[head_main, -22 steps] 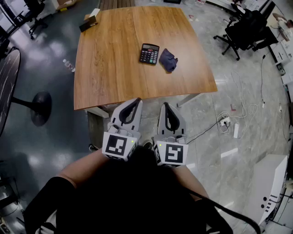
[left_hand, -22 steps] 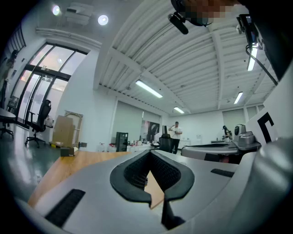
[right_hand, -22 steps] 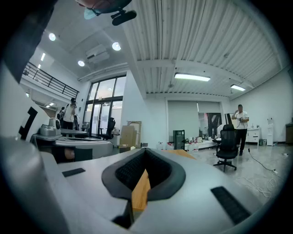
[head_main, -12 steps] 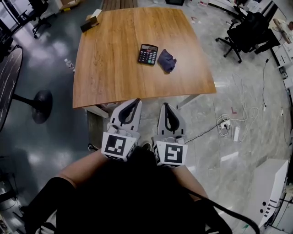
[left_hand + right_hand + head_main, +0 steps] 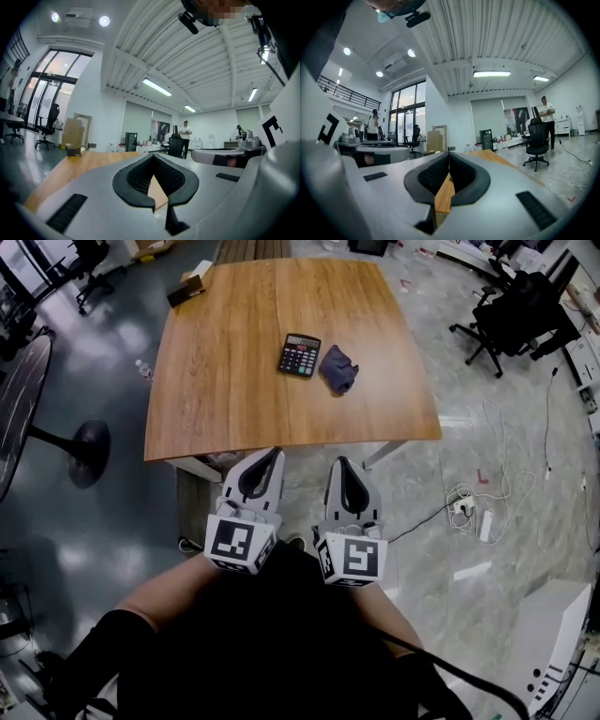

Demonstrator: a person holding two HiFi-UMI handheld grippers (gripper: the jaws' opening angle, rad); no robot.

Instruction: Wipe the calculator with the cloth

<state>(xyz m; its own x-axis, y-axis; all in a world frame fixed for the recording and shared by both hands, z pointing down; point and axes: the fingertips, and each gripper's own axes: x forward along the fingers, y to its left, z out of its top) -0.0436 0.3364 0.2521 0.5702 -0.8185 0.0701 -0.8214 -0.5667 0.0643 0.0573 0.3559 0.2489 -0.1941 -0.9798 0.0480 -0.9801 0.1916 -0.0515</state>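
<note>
black calculator (image 5: 299, 355) lies flat on the wooden bench (image 5: 225, 399), past its middle on the far half. a dark blue cloth (image 5: 337, 368) sits crumpled just beside it on the right, so close that i cannot tell if they touch. a small box (image 5: 187, 285) stands well apart at the far left corner.

the left gripper (image 5: 272, 452) and right gripper (image 5: 339, 463) hover side by side short of the near edge, level, well apart from both things. both sets of jaws are clenched with nothing in them; only the bench edge shows through the gap in each gripper view.

the step in hand looks like the reach for the cloth, not yet begun. to do it well, the right jaws should spread before they arrive, come down on the highest fold and take a thick bunch, so that loose cloth hangs below to do the wiping. the calculator is light and likely to skate on smooth wood, so the left jaws could press one edge to pin it.

the calculator's long axis runs from near to far, its far end leaning slightly right in the head view. the screen end seems to point away from the person, keys toward them. strokes along that axis should push it least.
</note>
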